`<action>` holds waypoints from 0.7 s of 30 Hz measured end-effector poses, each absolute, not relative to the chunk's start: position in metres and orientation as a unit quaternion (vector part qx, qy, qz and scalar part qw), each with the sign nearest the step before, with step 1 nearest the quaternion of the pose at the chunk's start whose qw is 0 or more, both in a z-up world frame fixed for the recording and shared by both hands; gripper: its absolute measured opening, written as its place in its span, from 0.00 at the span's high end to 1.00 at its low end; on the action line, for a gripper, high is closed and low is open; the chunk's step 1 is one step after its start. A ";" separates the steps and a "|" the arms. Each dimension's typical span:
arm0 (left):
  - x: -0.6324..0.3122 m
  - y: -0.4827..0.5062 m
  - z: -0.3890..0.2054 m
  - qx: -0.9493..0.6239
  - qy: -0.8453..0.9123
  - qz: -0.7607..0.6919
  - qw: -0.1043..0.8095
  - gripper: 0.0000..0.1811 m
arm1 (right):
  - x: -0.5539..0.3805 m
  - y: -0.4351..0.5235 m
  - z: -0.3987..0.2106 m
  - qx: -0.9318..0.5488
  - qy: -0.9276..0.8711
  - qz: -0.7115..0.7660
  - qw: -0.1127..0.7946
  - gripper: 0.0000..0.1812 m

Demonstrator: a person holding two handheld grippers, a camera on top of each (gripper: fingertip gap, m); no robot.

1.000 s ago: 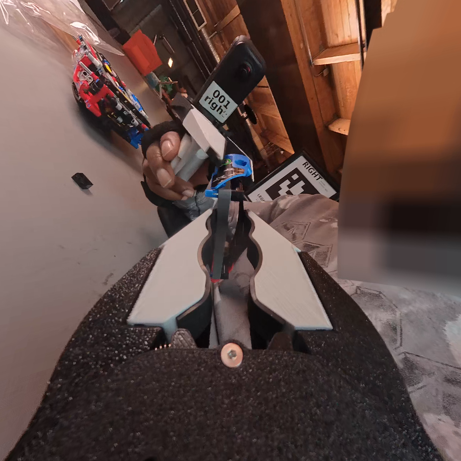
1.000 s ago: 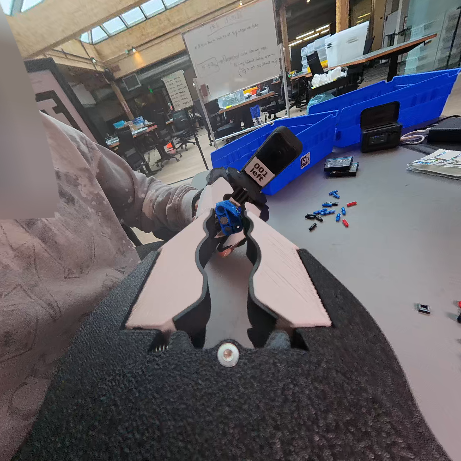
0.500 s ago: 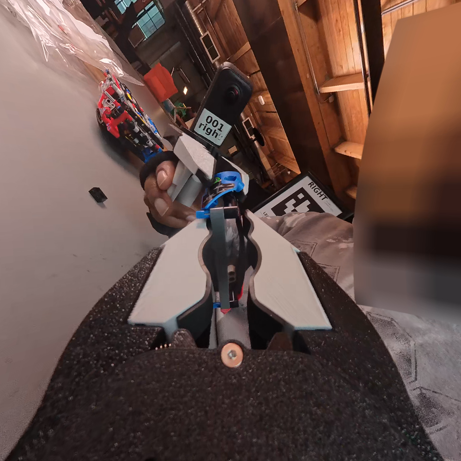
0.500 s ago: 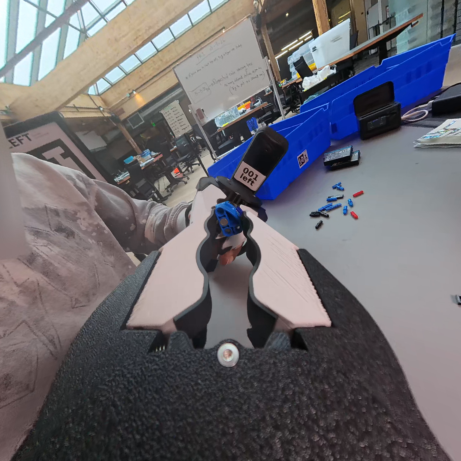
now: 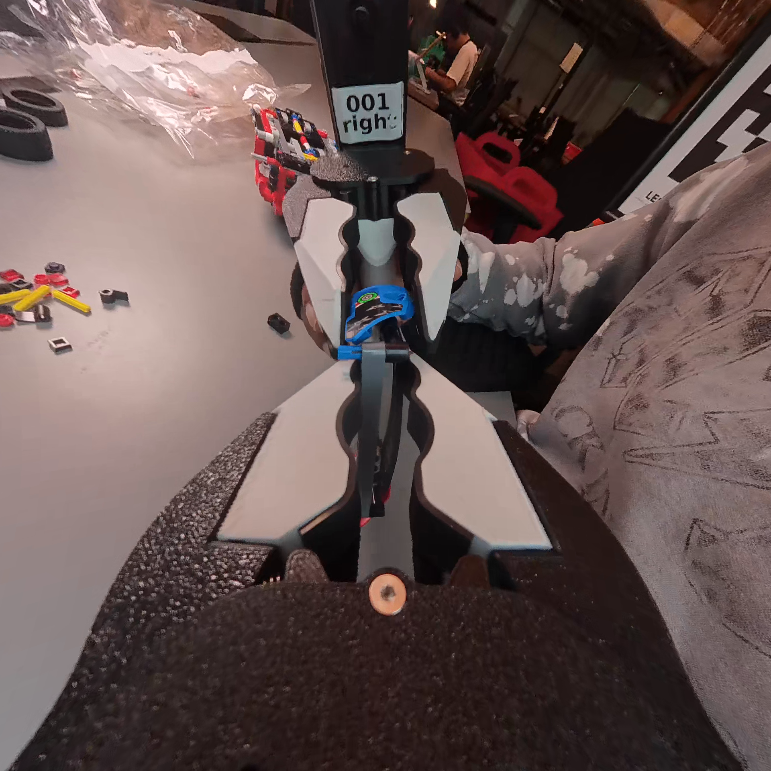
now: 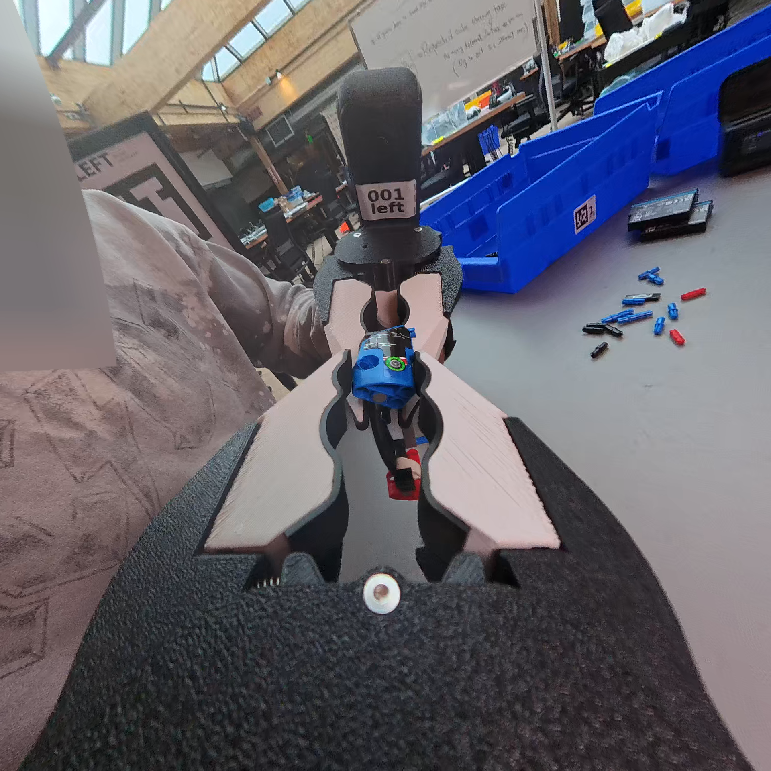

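Observation:
My left gripper (image 5: 377,361) is shut on a long grey beam (image 5: 372,417) that stands upright between its fingers, with a blue pin (image 5: 348,354) at its top and a red part at its bottom. My right gripper (image 6: 383,359) is shut on a blue curved panel with a sticker (image 6: 381,375). The two grippers meet tip to tip above the grey table's near edge. In the left wrist view the right gripper (image 5: 381,329) holds the blue panel (image 5: 377,313) right against the beam's top. In the right wrist view the left gripper (image 6: 390,340) faces me, with black and red parts (image 6: 402,484) hanging below.
A red toy vehicle (image 5: 288,154), a crumpled clear bag (image 5: 158,75), black tyres (image 5: 25,121) and loose small parts (image 5: 37,296) lie on the grey table (image 5: 125,417). Blue bins (image 6: 563,200), flat black boxes (image 6: 667,215) and scattered pins (image 6: 642,313) lie on the right side. A person's grey sleeve (image 5: 542,271) is close by. Left and right tips are no more than a few centimetres apart.
Both grippers have swung round and now face each other head on. Each keeps its hold; the blue panel sits closer against the top of the grey beam.

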State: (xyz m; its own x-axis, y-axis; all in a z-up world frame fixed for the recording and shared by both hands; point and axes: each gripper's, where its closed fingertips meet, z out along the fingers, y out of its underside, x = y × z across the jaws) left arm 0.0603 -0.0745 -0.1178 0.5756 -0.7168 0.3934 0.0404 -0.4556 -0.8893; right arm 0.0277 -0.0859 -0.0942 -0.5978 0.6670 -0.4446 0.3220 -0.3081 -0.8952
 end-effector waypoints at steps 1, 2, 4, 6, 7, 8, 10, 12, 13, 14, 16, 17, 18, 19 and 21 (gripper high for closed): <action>0.059 -0.074 -0.114 -0.750 0.227 -0.396 0.479 0.94 | 0.028 -0.086 -0.091 -0.426 -0.571 0.691 0.127 0.84; 0.058 -0.074 -0.112 -0.748 0.229 -0.388 0.488 0.94 | 0.028 -0.086 -0.090 -0.420 -0.573 0.691 0.133 0.84; 0.056 -0.074 -0.108 -0.742 0.225 -0.385 0.500 0.94 | 0.027 -0.086 -0.087 -0.413 -0.574 0.693 0.144 0.84; 0.055 -0.075 -0.105 -0.737 0.222 -0.392 0.505 0.95 | 0.027 -0.087 -0.085 -0.408 -0.573 0.695 0.148 0.85; 0.055 -0.075 -0.104 -0.735 0.223 -0.392 0.506 0.94 | 0.028 -0.086 -0.085 -0.405 -0.575 0.695 0.149 0.85; 0.055 -0.075 -0.104 -0.734 0.224 -0.395 0.504 0.94 | 0.030 -0.087 -0.086 -0.400 -0.577 0.697 0.145 0.85; 0.057 -0.076 -0.105 -0.734 0.225 -0.400 0.500 0.94 | 0.032 -0.086 -0.088 -0.398 -0.581 0.695 0.144 0.85; 0.058 -0.077 -0.108 -0.737 0.228 -0.414 0.484 0.93 | 0.034 -0.087 -0.092 -0.398 -0.590 0.689 0.139 0.85; 0.060 -0.079 -0.113 -0.740 0.235 -0.425 0.464 0.93 | 0.035 -0.088 -0.097 -0.401 -0.599 0.680 0.136 0.85; 0.060 -0.082 -0.117 -0.744 0.242 -0.431 0.450 0.92 | 0.035 -0.088 -0.102 -0.406 -0.605 0.673 0.131 0.85; 0.061 -0.086 -0.126 -0.747 0.254 -0.433 0.436 0.90 | 0.037 -0.089 -0.109 -0.412 -0.611 0.666 0.113 0.85; 0.058 -0.087 -0.128 -0.748 0.254 -0.436 0.431 0.88 | 0.038 -0.088 -0.111 -0.415 -0.613 0.663 0.111 0.85; 0.055 -0.087 -0.126 -0.746 0.247 -0.444 0.431 0.88 | 0.039 -0.086 -0.114 -0.416 -0.615 0.661 0.108 0.85; 0.052 -0.088 -0.125 -0.743 0.240 -0.453 0.429 0.90 | 0.040 -0.087 -0.115 -0.416 -0.616 0.661 0.101 0.85; 0.052 -0.088 -0.127 -0.746 0.239 -0.457 0.421 0.90 | 0.040 -0.088 -0.117 -0.418 -0.620 0.657 0.100 0.85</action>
State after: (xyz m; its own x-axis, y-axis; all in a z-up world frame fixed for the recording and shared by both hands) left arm 0.0516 -0.0880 -0.1266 0.4678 -0.7416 0.4808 0.0278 -0.5314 -0.8467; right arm 0.0399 -0.0884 -0.1167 -0.6305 0.6489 -0.4259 0.3873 -0.2126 -0.8971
